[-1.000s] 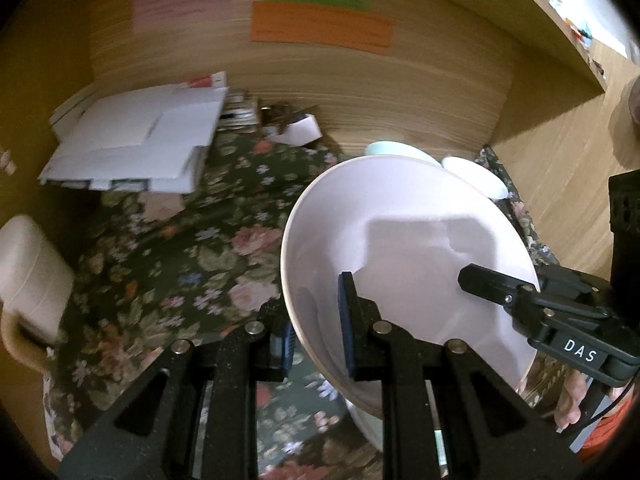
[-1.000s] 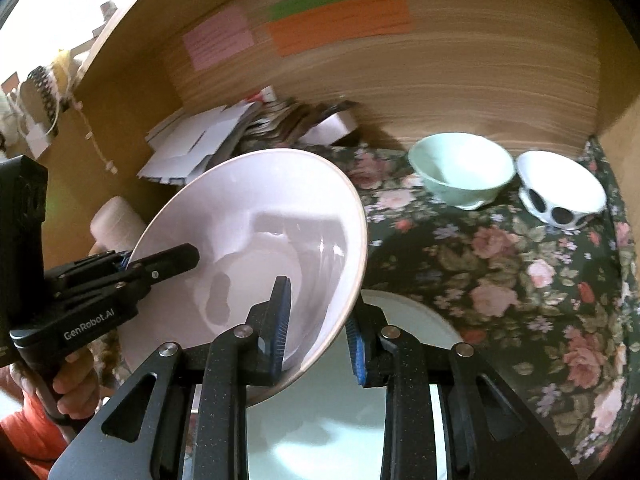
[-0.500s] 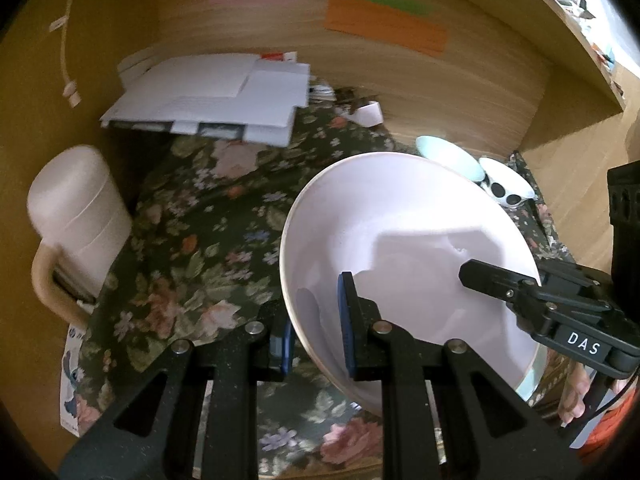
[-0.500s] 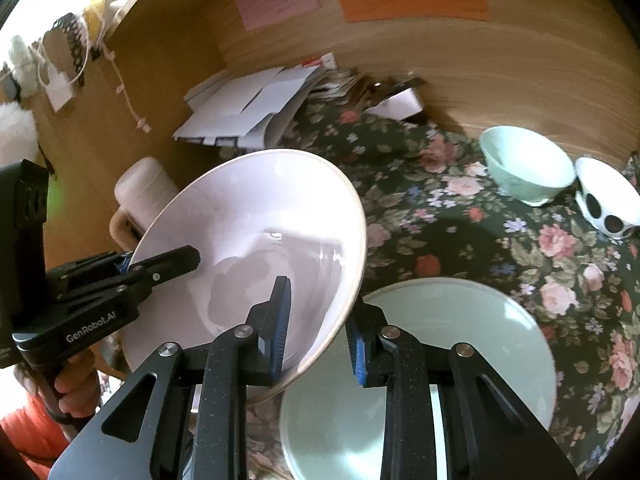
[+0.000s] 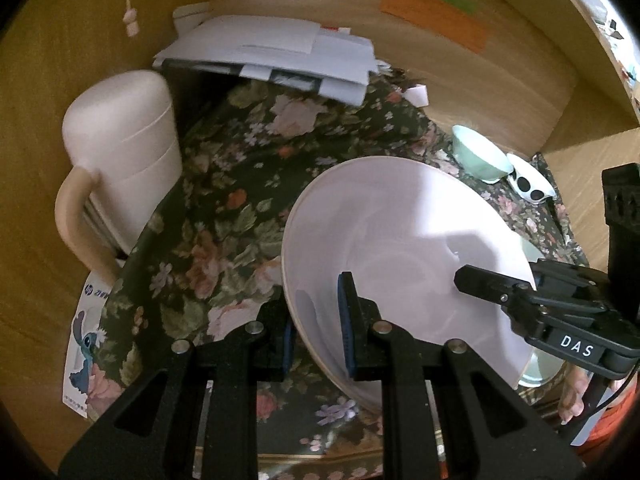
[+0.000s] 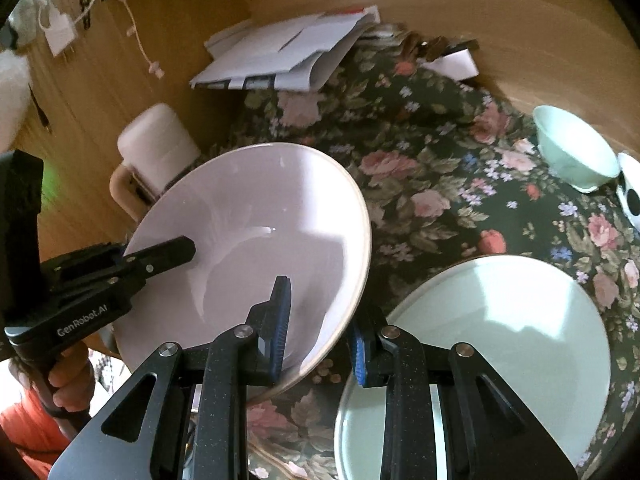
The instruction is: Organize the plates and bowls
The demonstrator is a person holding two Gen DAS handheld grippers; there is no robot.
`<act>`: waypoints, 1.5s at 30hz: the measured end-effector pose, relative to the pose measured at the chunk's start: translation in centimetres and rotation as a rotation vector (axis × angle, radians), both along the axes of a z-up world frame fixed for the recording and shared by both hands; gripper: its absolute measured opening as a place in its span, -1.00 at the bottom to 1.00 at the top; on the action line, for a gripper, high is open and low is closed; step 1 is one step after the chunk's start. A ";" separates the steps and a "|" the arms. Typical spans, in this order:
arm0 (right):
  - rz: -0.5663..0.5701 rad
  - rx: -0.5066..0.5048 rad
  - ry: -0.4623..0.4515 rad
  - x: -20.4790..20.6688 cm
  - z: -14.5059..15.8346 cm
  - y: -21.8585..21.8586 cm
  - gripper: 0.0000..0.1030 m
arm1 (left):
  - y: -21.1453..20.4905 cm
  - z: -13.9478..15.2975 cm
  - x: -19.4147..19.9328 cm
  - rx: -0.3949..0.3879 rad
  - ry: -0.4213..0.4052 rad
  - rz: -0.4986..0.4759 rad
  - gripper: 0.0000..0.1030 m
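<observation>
Floral cloth [image 5: 224, 208] under a wooden shelf.

Left wrist view: my left gripper [image 5: 316, 320] is clamped on the near rim of the pink bowl [image 5: 400, 240], which hangs tilted above the cloth. Jug [image 5: 124, 152] to the left; keep clear of it.

Right wrist view: my right gripper [image 6: 320, 332] pinches the opposite rim. Green plate [image 6: 500, 320] lies just beside, small bowl [image 6: 572, 148] beyond. I judge both hands should lower together, level, then release.
</observation>
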State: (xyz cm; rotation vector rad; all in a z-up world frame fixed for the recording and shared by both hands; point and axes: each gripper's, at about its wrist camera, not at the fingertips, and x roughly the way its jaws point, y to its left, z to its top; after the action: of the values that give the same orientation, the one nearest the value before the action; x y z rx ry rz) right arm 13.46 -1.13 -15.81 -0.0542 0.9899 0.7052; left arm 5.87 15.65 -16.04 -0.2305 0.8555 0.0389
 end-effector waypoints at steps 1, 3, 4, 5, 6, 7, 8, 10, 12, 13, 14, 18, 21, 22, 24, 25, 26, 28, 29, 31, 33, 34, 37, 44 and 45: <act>0.005 -0.005 0.004 0.0 -0.1 0.2 -0.54 | 0.2 -0.2 0.0 -0.004 0.005 0.003 -0.64; 0.013 -0.015 0.012 0.0 -0.4 0.6 -0.54 | 0.6 -0.6 -0.1 -0.009 0.013 0.008 -0.64; 0.016 -0.019 0.015 0.0 -0.5 0.7 -0.54 | 0.8 -0.8 -0.2 -0.011 0.018 0.010 -0.64; 0.018 -0.025 0.020 0.0 -0.7 0.8 -0.54 | 0.9 -1.0 -0.1 -0.012 0.022 0.011 -0.64; 0.020 -0.028 0.022 0.0 -0.8 0.9 -0.54 | 1.0 -1.2 -0.1 -0.013 0.028 0.012 -0.64; 0.021 -0.034 0.027 0.1 -1.0 1.0 -0.54 | 1.1 -1.5 -0.1 -0.015 0.035 0.011 -0.64; 0.022 -0.038 0.034 0.2 -1.1 1.1 -0.54 | 1.1 -1.6 -0.2 -0.017 0.039 0.010 -0.64; 0.023 -0.045 0.047 0.4 -1.4 1.2 -0.54 | 1.2 -2.0 -0.1 -0.023 0.050 0.008 -0.64; 0.026 -0.055 0.060 0.6 -1.6 1.2 -0.54 | 1.2 -2.5 -0.1 -0.026 0.063 0.006 -0.64; 0.029 -0.059 0.063 0.7 -1.8 1.3 -0.54 | 1.2 -2.7 0.0 -0.026 0.071 0.006 -0.64; 0.034 -0.064 0.063 0.6 -1.9 1.3 -0.53 | 1.2 -2.9 0.0 -0.025 0.074 0.006 -0.64; 0.049 -0.065 0.066 0.7 -1.9 1.4 -0.49 | 1.2 -3.1 0.1 -0.022 0.076 0.006 -0.64; 0.041 -0.054 0.052 0.7 -1.5 1.1 -0.49 | 1.3 -3.0 0.0 -0.016 0.073 0.019 -0.64; 0.038 -0.052 0.050 0.7 -1.4 1.0 -0.49 | 1.3 -2.9 -0.1 -0.003 0.063 0.024 -0.64; 0.019 -0.033 0.032 0.8 -1.0 0.2 -0.43 | 1.6 -2.4 -0.2 0.018 0.044 0.024 -0.64; 0.011 -0.027 0.025 0.8 -0.7 -0.1 -0.40 | 1.7 -2.2 -0.1 0.017 0.043 0.028 -0.64; -0.002 -0.019 0.015 0.9 -0.4 -0.5 -0.33 | 1.9 -2.1 -0.1 0.012 0.045 0.033 -0.62; -0.020 -0.003 -0.005 1.0 0.4 -1.3 -0.27 | 2.0 -1.6 0.1 0.006 0.046 0.037 -0.61; -0.031 0.004 -0.018 1.0 0.8 -1.8 -0.25 | 1.9 -1.2 0.2 0.015 0.040 0.038 -0.60; -0.046 0.010 -0.040 1.1 1.6 -2.6 -0.22 | 1.5 -0.4 0.2 0.026 0.027 0.032 -0.50; -0.068 0.014 -0.073 1.1 2.6 -3.8 -0.19 | 0.8 0.6 0.3 0.041 0.005 0.024 -0.37; -0.076 0.015 -0.085 1.2 2.9 -4.2 -0.18 | 0.5 1.1 0.3 0.049 -0.008 0.021 -0.28; -0.112 0.013 -0.132 1.3 4.2 -6.1 -0.09 | -0.6 2.8 0.4 0.066 -0.049 -0.002 -0.12; -0.213 0.010 -0.211 2.7 6.8 -10.4 0.00 | -3.5 6.1 1.4 0.103 -0.142 -0.044 0.25; -0.220 0.013 -0.215 2.8 7.0 -10.8 0.00 | -4.1 6.5 1.7 0.111 -0.155 -0.051 0.27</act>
State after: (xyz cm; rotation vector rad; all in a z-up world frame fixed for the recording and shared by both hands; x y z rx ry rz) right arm 16.30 -11.94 -8.77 -0.0091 0.7713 0.4920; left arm 7.59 11.58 -9.53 -0.1063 0.7026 0.0202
